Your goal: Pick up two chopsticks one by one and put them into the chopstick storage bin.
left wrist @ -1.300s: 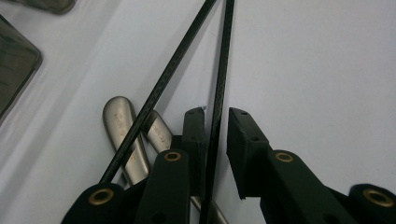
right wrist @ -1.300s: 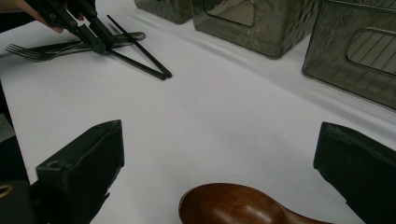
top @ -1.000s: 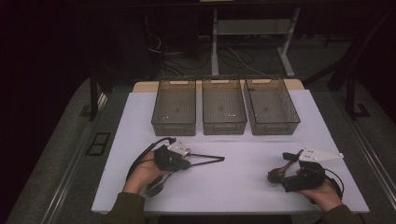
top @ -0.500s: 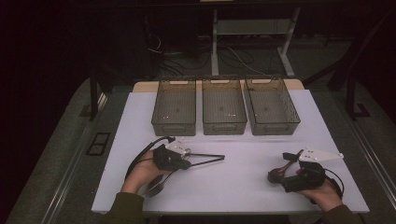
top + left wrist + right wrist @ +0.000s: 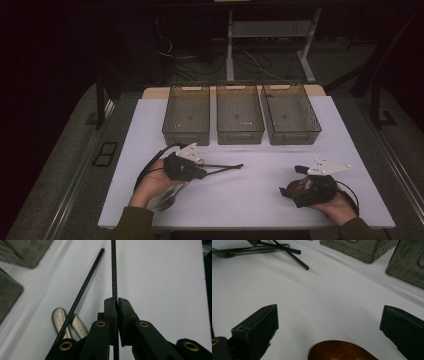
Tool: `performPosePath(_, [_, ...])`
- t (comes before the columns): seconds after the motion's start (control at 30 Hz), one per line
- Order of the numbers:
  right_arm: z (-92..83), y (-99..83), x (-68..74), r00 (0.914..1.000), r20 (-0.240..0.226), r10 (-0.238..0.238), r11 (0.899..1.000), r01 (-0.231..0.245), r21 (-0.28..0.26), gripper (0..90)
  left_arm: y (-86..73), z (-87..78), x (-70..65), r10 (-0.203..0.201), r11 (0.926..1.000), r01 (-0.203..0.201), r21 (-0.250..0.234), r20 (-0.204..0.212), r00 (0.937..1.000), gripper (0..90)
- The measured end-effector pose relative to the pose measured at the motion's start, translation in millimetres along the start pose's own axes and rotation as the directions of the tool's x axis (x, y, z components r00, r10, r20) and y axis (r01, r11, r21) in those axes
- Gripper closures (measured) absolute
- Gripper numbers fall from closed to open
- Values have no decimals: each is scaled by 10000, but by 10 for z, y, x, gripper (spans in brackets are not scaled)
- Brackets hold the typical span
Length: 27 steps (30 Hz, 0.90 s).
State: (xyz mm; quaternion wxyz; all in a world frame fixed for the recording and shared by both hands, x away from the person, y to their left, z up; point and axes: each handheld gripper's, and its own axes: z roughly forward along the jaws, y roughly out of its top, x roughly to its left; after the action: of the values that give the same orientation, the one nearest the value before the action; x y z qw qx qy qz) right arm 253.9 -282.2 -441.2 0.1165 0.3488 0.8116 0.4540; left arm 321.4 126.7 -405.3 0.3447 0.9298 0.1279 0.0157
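In the left gripper view my left gripper (image 5: 116,301) is shut on a thin black chopstick (image 5: 114,277) that runs straight ahead from the jaws. A second black chopstick (image 5: 82,290) lies slanted beside it on the white table. In the high view the left gripper (image 5: 204,172) sits at the front left, both chopsticks (image 5: 225,168) pointing right. My right gripper (image 5: 292,181) rests at the front right; its jaws stand wide apart in the right gripper view (image 5: 329,315). A brown wooden spoon bowl (image 5: 342,351) lies low between the jaws, touching neither pad.
Three empty mesh bins (image 5: 186,135) (image 5: 240,136) (image 5: 291,136) stand in a row at the back of the white table (image 5: 250,200). Two metal cutlery handles (image 5: 58,317) lie beside the left gripper, and a metal fork (image 5: 237,251) lies by the chopsticks.
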Motion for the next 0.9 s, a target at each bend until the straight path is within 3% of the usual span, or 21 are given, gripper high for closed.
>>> performPosePath(0.1, [9, -10, -14, 9999, 122, 83, 9999, -84, 82, 22, 29, -37, -4, -70, 9997, 72, -234, 70, 10000, 854])
performPosePath(0.3, [-12, -25, -74, 9992, 255, 297, 9995, -299, 78, 22, 68, -102, 16, -579, 9965, 572, -604, -94, 9983, 854])
performPosePath(0.53, [-23, -27, -62, 9996, 222, 165, 9999, -165, -7, 22, 104, -208, 41, -1074, 9889, 1026, -1075, -400, 9934, 854])
performPosePath(0.9, [-42, -20, -67, 9995, 190, 246, 9996, -244, -127, 22, 155, -303, 66, -2128, 9670, 1933, -1661, -1083, 9711, 854])
